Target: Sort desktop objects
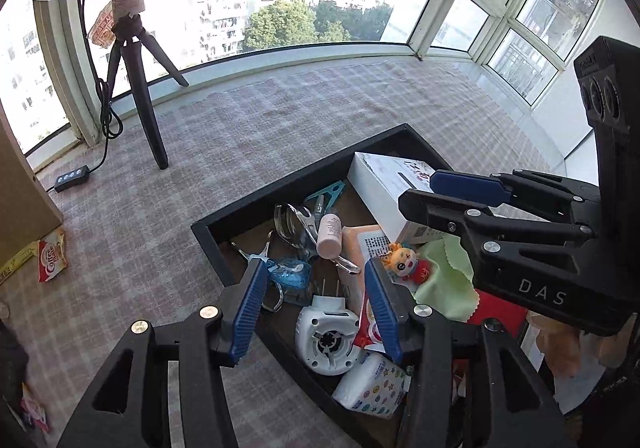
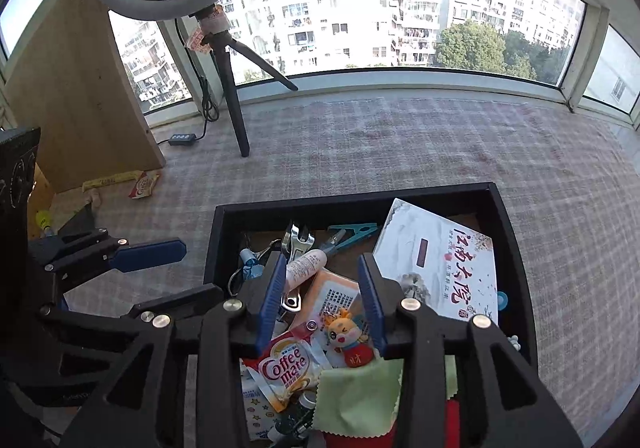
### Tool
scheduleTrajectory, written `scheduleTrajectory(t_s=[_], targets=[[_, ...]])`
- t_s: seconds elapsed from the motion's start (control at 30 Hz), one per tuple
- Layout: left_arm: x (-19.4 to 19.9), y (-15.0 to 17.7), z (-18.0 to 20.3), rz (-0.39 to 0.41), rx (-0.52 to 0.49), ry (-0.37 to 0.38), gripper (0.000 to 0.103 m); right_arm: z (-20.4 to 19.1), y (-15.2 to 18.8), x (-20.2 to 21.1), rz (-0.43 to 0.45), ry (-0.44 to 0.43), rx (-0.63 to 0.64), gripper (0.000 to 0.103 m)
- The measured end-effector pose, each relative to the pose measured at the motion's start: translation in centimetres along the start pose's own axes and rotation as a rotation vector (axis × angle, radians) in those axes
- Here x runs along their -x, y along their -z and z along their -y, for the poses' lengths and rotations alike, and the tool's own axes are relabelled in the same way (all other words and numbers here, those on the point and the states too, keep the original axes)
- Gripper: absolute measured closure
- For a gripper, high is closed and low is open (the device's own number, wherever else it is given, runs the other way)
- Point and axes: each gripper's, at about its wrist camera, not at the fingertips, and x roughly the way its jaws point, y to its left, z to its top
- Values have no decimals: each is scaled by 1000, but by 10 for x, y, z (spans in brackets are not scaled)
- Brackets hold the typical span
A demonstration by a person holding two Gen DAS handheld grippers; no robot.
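Observation:
A black tray (image 1: pixel 280 183) (image 2: pixel 352 199) on the checked tablecloth holds many small things: a white printed box (image 1: pixel 380 183) (image 2: pixel 444 268), a pink tube (image 1: pixel 330 236) (image 2: pixel 306 266), an orange packet (image 2: pixel 334 296), a dragon doll keyring (image 1: pixel 406 262) (image 2: pixel 348 336), a green cloth (image 1: pixel 448 280) (image 2: pixel 360 392), a Coffee mate sachet (image 2: pixel 286 368) and a white plug device (image 1: pixel 326 336). My left gripper (image 1: pixel 316 308) is open and empty over the tray's left part. My right gripper (image 2: pixel 324 300) is open and empty above the doll and orange packet; it also shows in the left wrist view (image 1: pixel 424 193).
A ring light on a black tripod (image 1: pixel 140 87) (image 2: pixel 232 87) stands at the back left with its cable and remote (image 1: pixel 72 177). A wooden board (image 2: pixel 76 103) leans at the left, with sachets (image 1: pixel 52 260) (image 2: pixel 144 183) beside it. Windows border the table's far side.

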Motion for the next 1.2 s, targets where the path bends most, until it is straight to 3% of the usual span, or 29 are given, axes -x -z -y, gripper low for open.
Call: scheduleTrajectory(t_s=[0.47,0.8,1.0,1.2], targets=[[46,37,-39,10,80,-117,54,-31,12,13,-6,-37,13,63],[125,100,-73,91,163,-291,27,-87,37,45,17,-57,61,51],[171,147,-94,139,217,-383,23,-133,57,66,30,-71,100,44],[192,185,-120,111,287,-456,20,-178,77,75,51,-63,141,39]])
